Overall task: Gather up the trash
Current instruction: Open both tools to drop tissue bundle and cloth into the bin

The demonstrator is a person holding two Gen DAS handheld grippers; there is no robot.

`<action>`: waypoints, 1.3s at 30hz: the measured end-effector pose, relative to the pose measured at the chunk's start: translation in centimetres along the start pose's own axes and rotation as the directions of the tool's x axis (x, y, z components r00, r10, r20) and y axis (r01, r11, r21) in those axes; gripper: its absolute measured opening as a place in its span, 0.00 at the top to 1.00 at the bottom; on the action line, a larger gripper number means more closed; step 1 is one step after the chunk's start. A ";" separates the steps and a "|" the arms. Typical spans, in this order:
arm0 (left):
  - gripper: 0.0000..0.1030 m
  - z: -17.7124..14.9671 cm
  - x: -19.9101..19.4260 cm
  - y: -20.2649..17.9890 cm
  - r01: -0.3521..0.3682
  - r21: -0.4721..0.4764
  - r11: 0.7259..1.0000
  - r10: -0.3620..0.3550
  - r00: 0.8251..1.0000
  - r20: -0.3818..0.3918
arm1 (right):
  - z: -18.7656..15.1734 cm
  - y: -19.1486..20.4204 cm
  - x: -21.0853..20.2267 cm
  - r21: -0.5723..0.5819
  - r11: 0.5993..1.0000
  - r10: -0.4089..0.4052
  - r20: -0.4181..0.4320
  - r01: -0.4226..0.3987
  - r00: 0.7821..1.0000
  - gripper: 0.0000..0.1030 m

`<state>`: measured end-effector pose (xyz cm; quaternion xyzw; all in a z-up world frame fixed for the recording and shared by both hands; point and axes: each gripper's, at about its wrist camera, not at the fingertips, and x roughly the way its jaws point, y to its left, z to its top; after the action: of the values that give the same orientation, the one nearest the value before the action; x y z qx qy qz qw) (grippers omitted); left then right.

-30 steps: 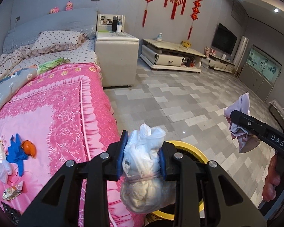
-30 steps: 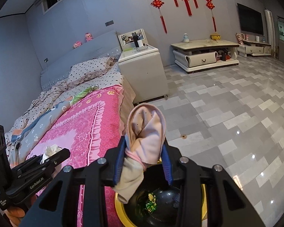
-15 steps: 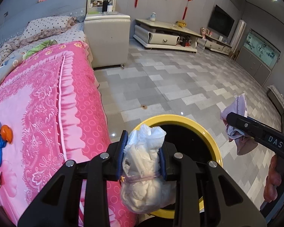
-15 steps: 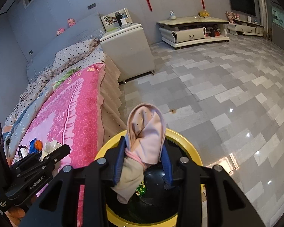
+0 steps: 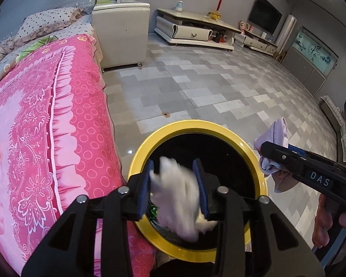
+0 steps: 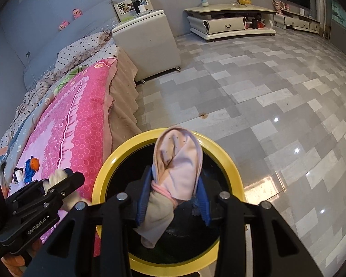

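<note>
Closest to the left wrist camera, the left hand-held gripper (image 5: 174, 184) has just been opening its jaws, and the crumpled white tissue wad (image 5: 177, 196) sits blurred between the blue pads, no longer pinched by them and directly above the mouth of the yellow-rimmed trash bin (image 5: 253, 152). A scrap of shiny green wrapper (image 5: 154, 212) shows inside the black interior of the bin. In the right wrist view, the right hand-held gripper (image 6: 173, 189) is clenched on a pink cloth bundle (image 6: 177, 161), which is cinched by a pink band and hangs with its greyer lower end over the bin opening. From the left camera the same bundle pokes out past the dark finger of the right tool, at the bin's right edge, with part of a person's hand (image 5: 323, 226) gripping the handle below.

Just beside the bin on the left lies the bed with its pink patterned bedspread (image 5: 57, 115); a few small items, among them an orange and blue piece (image 6: 32, 166), rest on it. Beyond the bin stretches the grey tiled floor (image 5: 196, 87). Farther back stand a white bedside cabinet (image 5: 121, 34) at the head of the bed, a low white TV stand (image 5: 191, 31) against the wall, and a wall-mounted television (image 5: 264, 20) to the right.
</note>
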<state>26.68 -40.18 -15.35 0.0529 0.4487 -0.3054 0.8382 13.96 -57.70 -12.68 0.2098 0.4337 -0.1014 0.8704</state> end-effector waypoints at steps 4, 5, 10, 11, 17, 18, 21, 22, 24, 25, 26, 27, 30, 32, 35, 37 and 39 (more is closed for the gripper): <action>0.53 0.2 -0.9 0.3 0.001 -0.020 1.000 0.000 1.000 0.016 | 0.1 -0.2 -0.2 0.005 1.000 -0.005 -0.002 0.005 1.000 0.63; 0.51 0.2 -1.1 0.4 -0.004 -0.022 1.000 0.005 1.000 0.020 | 0.1 -0.3 -0.2 0.007 1.000 -0.010 -0.003 0.010 1.000 0.62; 0.37 -0.1 -2.1 1.1 -0.020 -0.040 0.999 0.022 0.999 0.041 | -0.1 -0.7 -0.2 0.035 0.999 -0.031 -0.006 0.031 1.000 0.46; 0.36 -0.1 -2.4 1.2 -0.025 -0.042 0.999 0.027 0.999 0.046 | -0.2 -0.8 -0.3 0.037 0.999 -0.032 -0.006 0.032 0.999 0.46; 0.28 0.0 -4.4 3.0 -0.080 -0.054 0.995 0.084 0.993 0.084 | -0.4 -0.1 -1.1 0.041 0.999 -0.023 0.017 0.023 1.000 0.46; 0.27 -0.1 -4.9 3.4 -0.086 -0.058 0.995 0.091 0.992 0.092 | -0.4 0.2 -1.3 0.039 0.999 -0.020 0.021 0.019 1.000 0.46; 0.25 0.0 -6.5 5.1 -0.105 -0.083 0.991 0.114 0.987 0.117 | -0.2 1.3 -1.9 0.025 1.000 0.000 0.033 0.000 0.999 0.46; 0.25 0.0 -7.1 5.7 -0.114 -0.089 0.989 0.125 0.984 0.124 | -0.1 1.7 -2.1 0.019 1.000 0.006 0.037 -0.007 0.999 0.46; 0.24 0.0 -8.2 6.7 -0.134 -0.103 0.986 0.148 0.979 0.138 | 0.1 2.9 -2.7 0.000 1.000 0.027 0.049 -0.027 0.998 0.46; 0.24 -0.1 -8.9 7.5 -0.145 -0.113 0.983 0.160 0.976 0.146 | 0.1 3.5 -2.9 -0.008 0.999 0.035 0.054 -0.034 0.998 0.46; 0.23 -0.1 -9.4 8.2 -0.152 -0.122 0.981 0.170 0.974 0.152 | 0.2 4.2 -3.2 -0.021 0.999 0.044 0.061 -0.043 0.997 0.45; 0.23 -0.2 -10.2 9.2 -0.163 -0.137 0.977 0.184 0.970 0.160 | 0.3 5.0 -3.4 -0.033 0.998 0.055 0.068 -0.053 0.996 0.44; 0.22 -0.6 -12.0 11.5 -0.195 -0.170 0.966 0.224 0.959 0.175 | 0.6 7.4 -4.1 -0.072 0.994 0.091 0.080 -0.085 0.993 0.41; 0.22 -0.9 -13.2 13.2 -0.215 -0.190 0.958 0.249 0.951 0.182 | 0.9 9.1 -4.4 -0.097 0.990 0.114 0.085 -0.106 0.990 0.38; 0.22 -1.8 -15.1 16.0 -0.254 -0.220 0.942 0.296 0.937 0.187 | 1.0 12.0 -4.7 -0.146 0.980 0.151 0.087 -0.138 0.985 0.37; 0.22 -2.6 -16.5 18.1 -0.272 -0.247 0.930 0.321 0.928 0.187 | 1.2 13.9 -4.8 -0.177 0.973 0.166 0.087 -0.149 0.982 0.37; 0.22 -3.5 -17.9 20.0 -0.285 -0.274 0.919 0.342 0.921 0.188 | 1.2 15.7 -4.8 -0.203 0.965 0.186 0.082 -0.166 0.979 0.36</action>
<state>28.00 -14.40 -7.11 -0.0137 0.3670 -0.1136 0.9232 17.54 -44.30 -3.89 0.1559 0.3768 0.0089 0.9130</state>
